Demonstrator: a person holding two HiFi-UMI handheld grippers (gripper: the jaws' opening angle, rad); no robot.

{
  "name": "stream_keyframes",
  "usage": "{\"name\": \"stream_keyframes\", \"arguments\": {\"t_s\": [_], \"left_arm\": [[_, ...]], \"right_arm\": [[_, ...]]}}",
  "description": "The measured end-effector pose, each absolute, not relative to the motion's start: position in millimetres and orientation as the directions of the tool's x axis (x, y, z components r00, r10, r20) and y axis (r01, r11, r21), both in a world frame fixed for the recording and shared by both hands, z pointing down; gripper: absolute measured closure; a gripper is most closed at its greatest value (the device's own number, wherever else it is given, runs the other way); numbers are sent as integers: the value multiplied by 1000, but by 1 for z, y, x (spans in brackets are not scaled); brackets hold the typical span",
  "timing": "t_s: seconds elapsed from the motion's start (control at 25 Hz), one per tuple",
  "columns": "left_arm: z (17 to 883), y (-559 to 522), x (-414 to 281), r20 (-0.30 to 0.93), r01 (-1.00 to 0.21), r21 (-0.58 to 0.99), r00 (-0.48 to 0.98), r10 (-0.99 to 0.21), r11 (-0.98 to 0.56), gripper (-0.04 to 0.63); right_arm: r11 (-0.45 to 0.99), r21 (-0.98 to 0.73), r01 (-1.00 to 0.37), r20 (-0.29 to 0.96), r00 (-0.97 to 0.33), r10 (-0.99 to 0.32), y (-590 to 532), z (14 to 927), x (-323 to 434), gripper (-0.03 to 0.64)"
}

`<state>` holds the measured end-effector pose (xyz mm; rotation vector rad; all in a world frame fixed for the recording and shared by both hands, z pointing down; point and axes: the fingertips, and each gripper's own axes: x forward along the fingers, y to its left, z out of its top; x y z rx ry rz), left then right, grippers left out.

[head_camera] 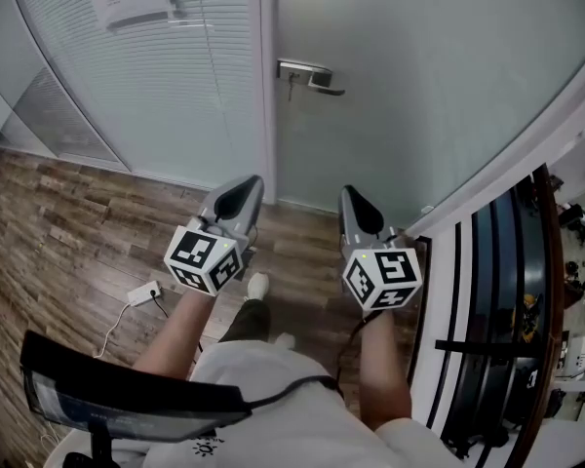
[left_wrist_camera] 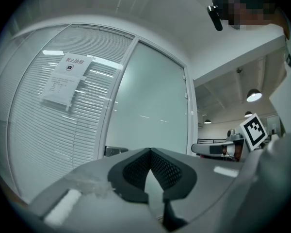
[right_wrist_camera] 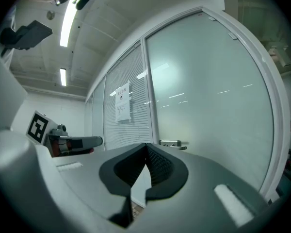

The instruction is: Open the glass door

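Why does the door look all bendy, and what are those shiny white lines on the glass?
Head view: the wide lens bows the glass door and its frame into curves; the light is even, with no glare. Right gripper view: a fisheye circle with black corners; the streaks on the glass look like reflections of lamps like the ceiling light. Left gripper view: the same round bending curves the blinds.
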<state>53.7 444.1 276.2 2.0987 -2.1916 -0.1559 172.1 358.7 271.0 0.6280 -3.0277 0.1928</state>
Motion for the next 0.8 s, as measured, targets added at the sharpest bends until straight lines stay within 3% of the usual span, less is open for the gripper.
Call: {"name": "stream_keyframes", "arguments": {"t_s": [0.24, 0.8], "left_arm": [[287, 402, 26, -11, -987, 161, -3, -1000, 2, 592], [301, 248, -104, 28, -977, 125, 175, -984, -170, 592]], "right_arm": [[896, -108, -431, 69, -902, -426, 318, 276, 146, 609], [867, -130, -480, 114, -876, -468, 176, 295, -9, 609]]}}
